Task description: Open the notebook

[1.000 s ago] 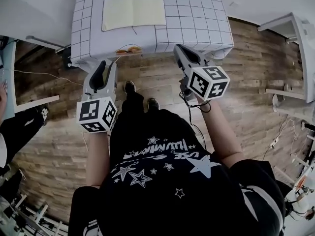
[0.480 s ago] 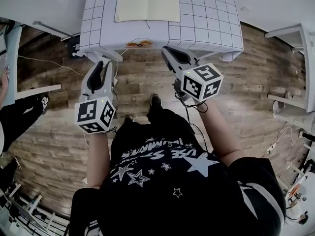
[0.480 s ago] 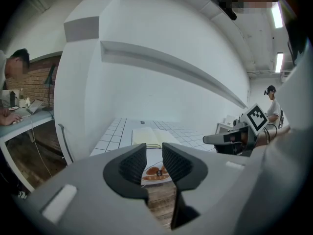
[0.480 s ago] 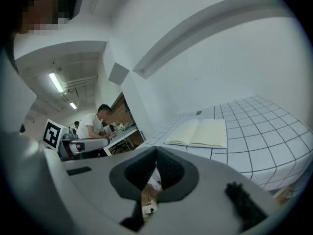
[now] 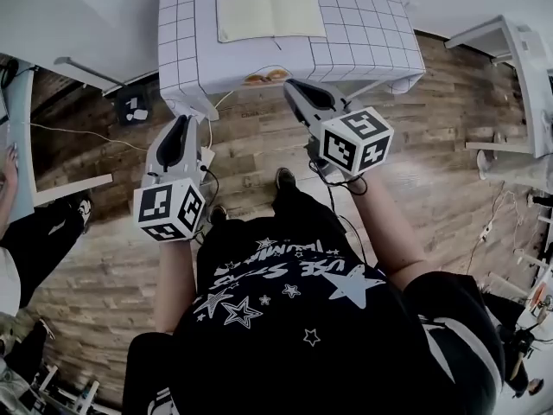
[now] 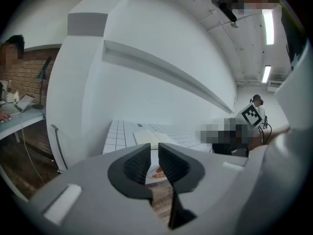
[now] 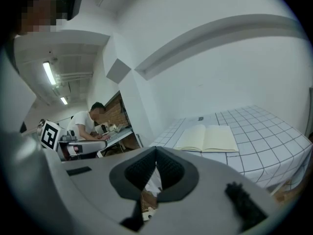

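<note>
Since the earlier frames the person has stepped back from the table: the shoes sit further from it, and both grippers have come away with them and now hang over the wooden floor (image 5: 259, 145). The left gripper's (image 5: 180, 126) jaws have just been closing. In the left gripper view a narrow gap is left between the ribbed pads, with nothing in it. The right gripper (image 5: 298, 89) has its tips together and is empty too.

A dark cable (image 5: 333, 180) loops under the right gripper, close to the person's feet. Beyond the grippers stands the table (image 5: 363, 33) under a grid-patterned cloth. The notebook (image 5: 270, 9) lies on it, spread open and flat with its pale pages up, well apart from both grippers and lying as it did before. The task looks done.

The risks seem small. A foot moving back could snag the cable and jerk the right gripper. That gripper's tips are near the overhanging cloth edge, and catching it would drag the cloth and shift the notebook. A stiff spine might also let a page fall shut.
</note>
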The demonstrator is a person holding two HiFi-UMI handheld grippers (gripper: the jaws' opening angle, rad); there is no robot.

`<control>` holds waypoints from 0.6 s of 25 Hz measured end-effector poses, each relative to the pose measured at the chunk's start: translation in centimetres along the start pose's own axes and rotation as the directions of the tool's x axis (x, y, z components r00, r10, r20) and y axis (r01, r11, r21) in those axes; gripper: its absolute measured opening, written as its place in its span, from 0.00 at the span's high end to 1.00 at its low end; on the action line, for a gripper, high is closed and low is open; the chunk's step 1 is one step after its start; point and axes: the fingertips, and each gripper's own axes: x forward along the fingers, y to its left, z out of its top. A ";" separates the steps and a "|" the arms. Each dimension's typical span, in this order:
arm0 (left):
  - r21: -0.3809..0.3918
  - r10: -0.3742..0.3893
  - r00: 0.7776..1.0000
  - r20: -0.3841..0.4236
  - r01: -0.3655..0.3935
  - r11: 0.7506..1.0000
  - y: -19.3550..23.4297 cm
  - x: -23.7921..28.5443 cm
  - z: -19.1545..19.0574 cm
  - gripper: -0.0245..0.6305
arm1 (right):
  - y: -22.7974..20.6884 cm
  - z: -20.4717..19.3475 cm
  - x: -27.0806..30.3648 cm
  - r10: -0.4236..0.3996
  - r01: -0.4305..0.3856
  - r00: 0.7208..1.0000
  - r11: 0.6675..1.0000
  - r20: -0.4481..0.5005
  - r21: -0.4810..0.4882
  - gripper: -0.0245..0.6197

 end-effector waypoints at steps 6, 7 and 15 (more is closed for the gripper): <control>0.017 -0.106 0.994 0.016 0.106 0.994 3.2 -2.8 0.9 0.89 | 5.7 -0.2 1.5 -0.065 0.065 0.998 0.998 -0.007 -0.005 0.94; 0.024 -0.121 0.993 0.019 0.120 0.992 3.6 -3.4 1.1 0.90 | 6.6 0.0 1.6 -0.076 0.075 0.997 0.997 -0.001 -0.008 0.94; 0.070 -0.229 0.973 0.019 0.227 0.971 6.3 -8.1 1.4 0.95 | 13.2 -0.3 0.7 -0.162 0.162 0.985 0.987 0.055 0.008 0.94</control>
